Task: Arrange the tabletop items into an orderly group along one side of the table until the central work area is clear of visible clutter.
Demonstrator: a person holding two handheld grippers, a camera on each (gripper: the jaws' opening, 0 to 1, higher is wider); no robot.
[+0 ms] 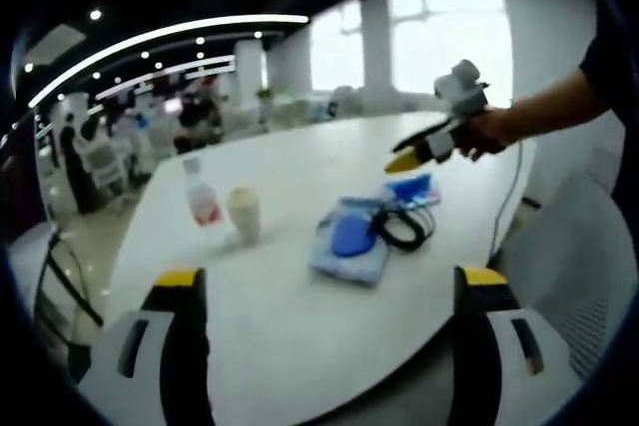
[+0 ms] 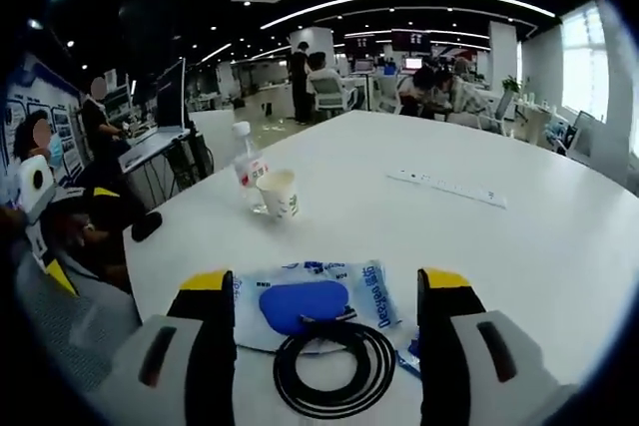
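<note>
On the white table (image 1: 300, 336) lie a clear packet with a blue pad (image 1: 349, 236), a black cable coil (image 1: 402, 227) and a small blue packet (image 1: 411, 187). A plastic bottle (image 1: 201, 197) and a paper cup (image 1: 244, 213) stand to their left. My left gripper (image 1: 329, 281) is open, short of the table's near edge. A hand holds my right gripper (image 1: 404, 160) above the small packet. In the right gripper view my right gripper (image 2: 326, 281) stands open over the pad packet (image 2: 310, 301) and the cable coil (image 2: 334, 366). Farther off are the bottle (image 2: 246, 172) and cup (image 2: 279, 194).
A white strip (image 2: 447, 189) lies farther out on the table (image 2: 559, 246). A small black object (image 2: 146, 225) sits near the table's left edge. Office chairs, desks and people are around the room beyond the table. My left gripper (image 2: 40, 207) shows at the far left.
</note>
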